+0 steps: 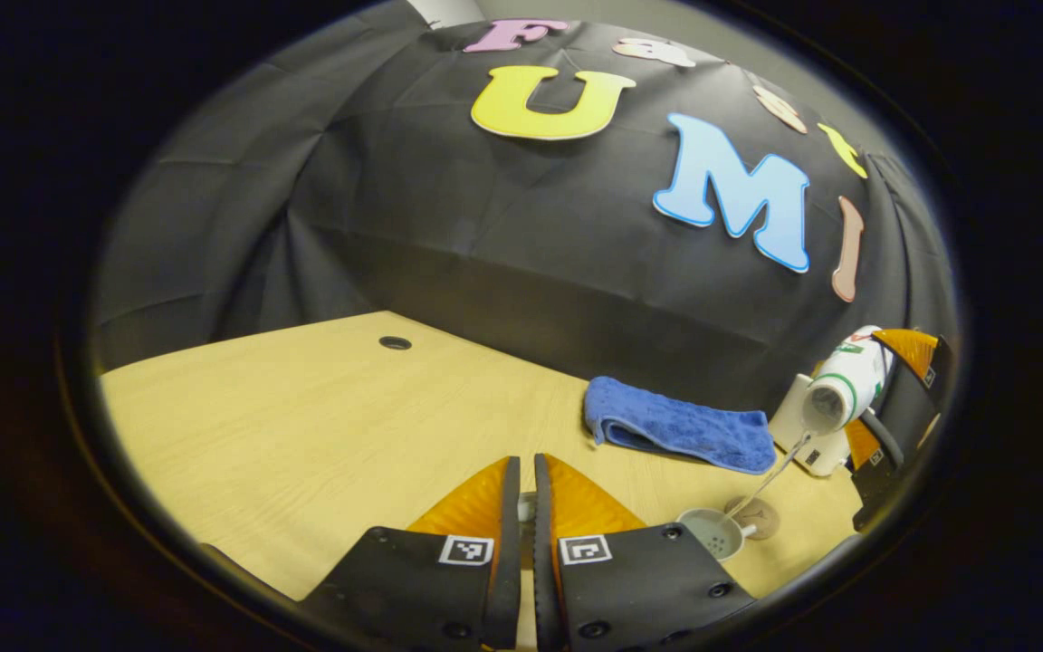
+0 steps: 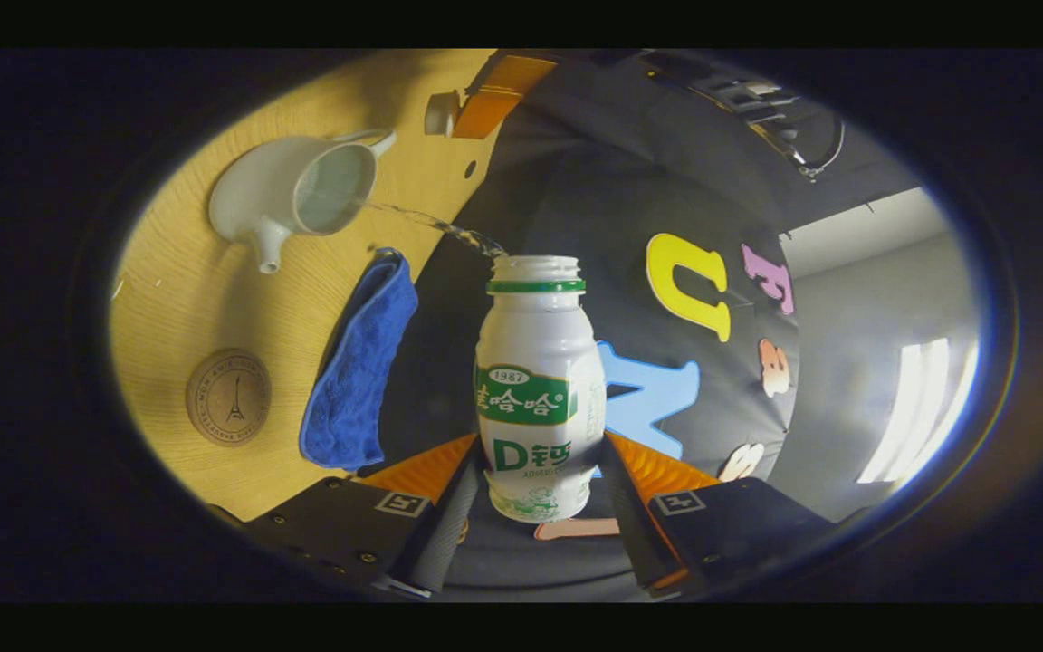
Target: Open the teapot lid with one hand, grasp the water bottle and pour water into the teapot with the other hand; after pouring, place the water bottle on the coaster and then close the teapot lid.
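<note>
Two steps done: lid off, pour under way. Right gripper [image 2: 540,480] pinches tilted water bottle [image 2: 540,398], streaming into teapot [image 2: 282,195] at ten o'clock; coaster [image 2: 228,397] bare. Left gripper [image 1: 526,507] pressed onto lid [image 1: 527,505].

A folded blue towel [image 1: 680,426] lies on the light wooden bench [image 1: 304,426], close to the black cloth wall [image 1: 485,235] at the back. A white box [image 1: 798,426] sits just beside the towel's end. A small round hole [image 1: 395,342] pierces the bench top, well apart from the towel.
</note>
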{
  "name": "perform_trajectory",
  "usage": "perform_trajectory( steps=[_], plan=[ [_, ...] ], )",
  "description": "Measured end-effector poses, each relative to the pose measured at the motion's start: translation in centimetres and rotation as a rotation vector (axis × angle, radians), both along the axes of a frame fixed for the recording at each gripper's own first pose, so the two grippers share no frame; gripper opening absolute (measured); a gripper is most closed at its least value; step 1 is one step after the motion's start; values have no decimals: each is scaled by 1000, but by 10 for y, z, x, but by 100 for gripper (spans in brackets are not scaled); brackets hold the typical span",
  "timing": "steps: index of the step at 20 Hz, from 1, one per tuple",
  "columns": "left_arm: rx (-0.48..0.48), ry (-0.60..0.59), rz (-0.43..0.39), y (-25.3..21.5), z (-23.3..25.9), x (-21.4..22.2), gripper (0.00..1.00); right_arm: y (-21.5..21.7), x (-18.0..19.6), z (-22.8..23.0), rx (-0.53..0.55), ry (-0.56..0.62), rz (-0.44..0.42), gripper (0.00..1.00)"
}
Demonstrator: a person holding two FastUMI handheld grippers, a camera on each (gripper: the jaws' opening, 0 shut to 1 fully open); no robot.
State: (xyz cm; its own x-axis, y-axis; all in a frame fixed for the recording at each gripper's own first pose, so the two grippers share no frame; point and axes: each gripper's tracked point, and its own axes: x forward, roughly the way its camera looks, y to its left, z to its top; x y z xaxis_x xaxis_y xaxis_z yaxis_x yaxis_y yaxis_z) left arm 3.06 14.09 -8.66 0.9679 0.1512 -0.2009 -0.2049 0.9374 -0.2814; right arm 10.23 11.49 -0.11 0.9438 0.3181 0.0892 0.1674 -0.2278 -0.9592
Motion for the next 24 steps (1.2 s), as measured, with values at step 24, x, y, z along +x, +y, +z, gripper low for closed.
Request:
perform_trajectory(
  steps=[24],
  plan=[
    [-28,10,-5,1,-6,0,17,26,4,29,-160,-102,98,75]
  ],
)
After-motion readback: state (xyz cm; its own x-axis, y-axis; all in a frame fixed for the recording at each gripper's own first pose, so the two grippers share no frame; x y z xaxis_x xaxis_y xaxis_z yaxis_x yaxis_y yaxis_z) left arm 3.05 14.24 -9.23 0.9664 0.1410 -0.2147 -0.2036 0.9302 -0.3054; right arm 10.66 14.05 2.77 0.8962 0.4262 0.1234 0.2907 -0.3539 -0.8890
